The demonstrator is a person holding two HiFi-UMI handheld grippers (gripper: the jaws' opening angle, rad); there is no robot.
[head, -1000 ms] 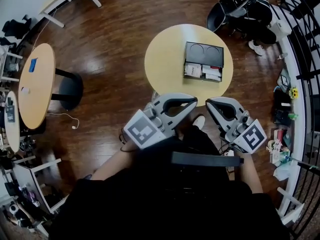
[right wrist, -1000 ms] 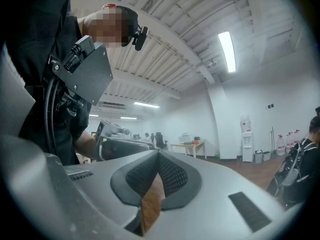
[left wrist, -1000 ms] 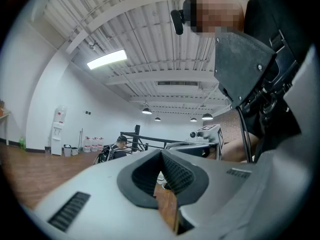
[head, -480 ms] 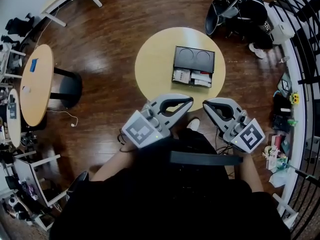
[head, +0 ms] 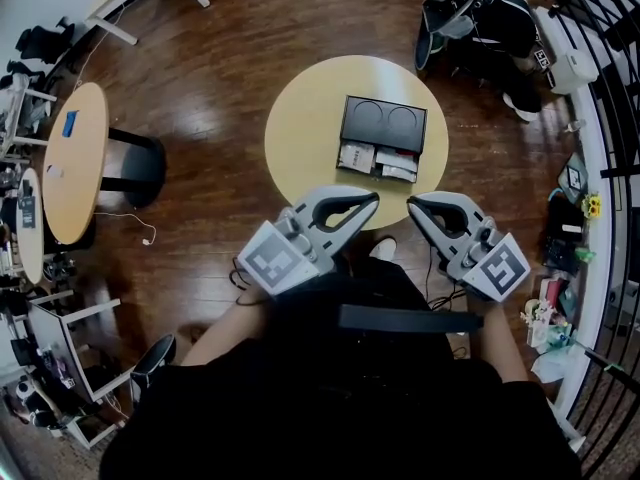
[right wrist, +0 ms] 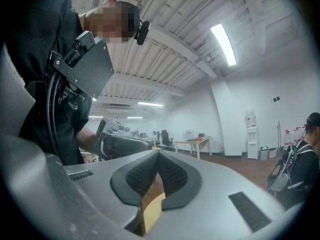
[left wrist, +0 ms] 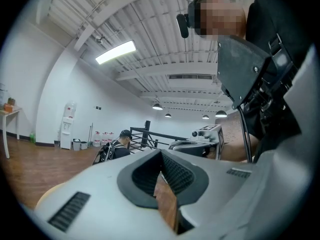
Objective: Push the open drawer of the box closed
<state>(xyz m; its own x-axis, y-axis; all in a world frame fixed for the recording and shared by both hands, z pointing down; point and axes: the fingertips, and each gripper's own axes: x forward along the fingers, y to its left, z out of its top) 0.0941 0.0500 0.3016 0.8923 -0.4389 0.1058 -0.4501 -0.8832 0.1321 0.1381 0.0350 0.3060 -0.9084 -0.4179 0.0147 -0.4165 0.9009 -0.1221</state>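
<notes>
**Head view.** A round yellow table [head: 300, 128] is located in the upper centre of the frame, on a dark wooden floor [head: 220, 58]. A black box [head: 385, 123] is placed on the right half of the tabletop. Its drawer [head: 378, 160] is pulled out toward the lower edge of the frame, and white packets are visible inside it. The left gripper [head: 372, 199] and the right gripper [head: 412, 204] are held side by side below the table, with their tips directed toward it. Both are well apart from the box. A seated person [head: 495, 13] is visible at the upper right, and a second table [head: 75, 168] at the left edge.

**Left gripper view.** The left gripper [left wrist: 161, 156] is pointed into the room above floor level. Its ribbed pads are brought together at the tip, and nothing is held between them. Only a strip of wooden floor is seen through the gap behind the tip. The box is not shown in this view.

**Right gripper view.** The right gripper [right wrist: 159, 156] is likewise closed at the tip and carries nothing. Yellow tabletop is seen through the gap behind the pads. The left gripper [right wrist: 122, 141] is visible at centre left.
</notes>
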